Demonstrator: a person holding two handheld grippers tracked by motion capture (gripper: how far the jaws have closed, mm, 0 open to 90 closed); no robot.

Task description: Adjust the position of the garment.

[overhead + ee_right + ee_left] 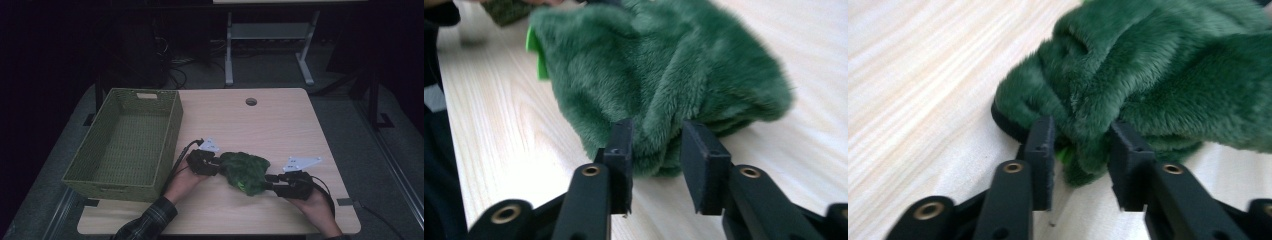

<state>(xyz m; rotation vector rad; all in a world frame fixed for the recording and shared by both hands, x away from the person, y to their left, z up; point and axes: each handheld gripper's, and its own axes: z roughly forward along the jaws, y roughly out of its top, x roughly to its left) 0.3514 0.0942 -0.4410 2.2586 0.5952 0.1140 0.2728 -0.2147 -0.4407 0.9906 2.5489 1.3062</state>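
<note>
A dark green plush cloth (245, 172) lies bunched on the wooden table (280, 125), between my two grippers. My left gripper (216, 165) is at its left edge; in the left gripper view (1080, 135) a fold of the plush cloth (1158, 75) sits loosely between the parted jaws, with a gap beside one pad. My right gripper (267, 178) is at its right edge. In the right gripper view (656, 135) the hem of the plush cloth (659, 75) lies between jaws that stand apart. A bright green piece (536, 50) pokes out at the cloth's far side.
A green woven basket (172, 120) with nothing in it stands on the table's left side, close to my left hand. A round cable hole (251, 101) sits near the far edge. Another desk's legs (229, 50) stand beyond the table.
</note>
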